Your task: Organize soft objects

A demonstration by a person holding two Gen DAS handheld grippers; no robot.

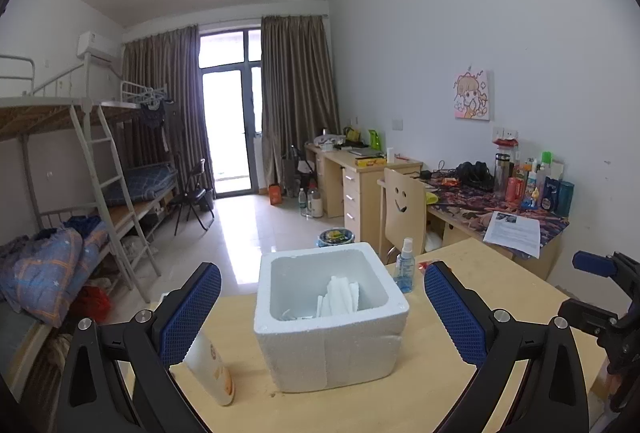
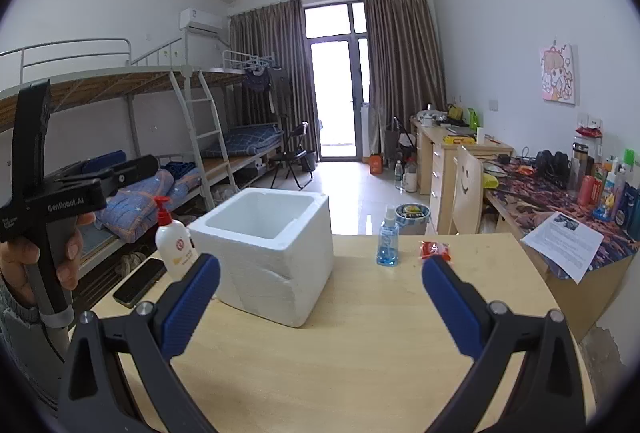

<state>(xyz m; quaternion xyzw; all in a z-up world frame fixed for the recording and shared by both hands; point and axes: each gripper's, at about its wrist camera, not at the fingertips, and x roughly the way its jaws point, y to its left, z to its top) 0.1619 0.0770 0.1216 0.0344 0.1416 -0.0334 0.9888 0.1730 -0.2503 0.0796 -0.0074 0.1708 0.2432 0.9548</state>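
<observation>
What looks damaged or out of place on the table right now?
The foam box has a crack running across its near corner, low on the wall. Otherwise nothing is spilled; the lotion bottle, spray bottle and red packet sit apart on the table.

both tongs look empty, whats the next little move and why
Probably ease the right tongs forward toward the small red packet on the table. Both tongs stand open with nothing between them, the foam box already holds white pieces, and the packet looks like the only soft thing left outside, just beyond the right tongs' fingertip.
</observation>
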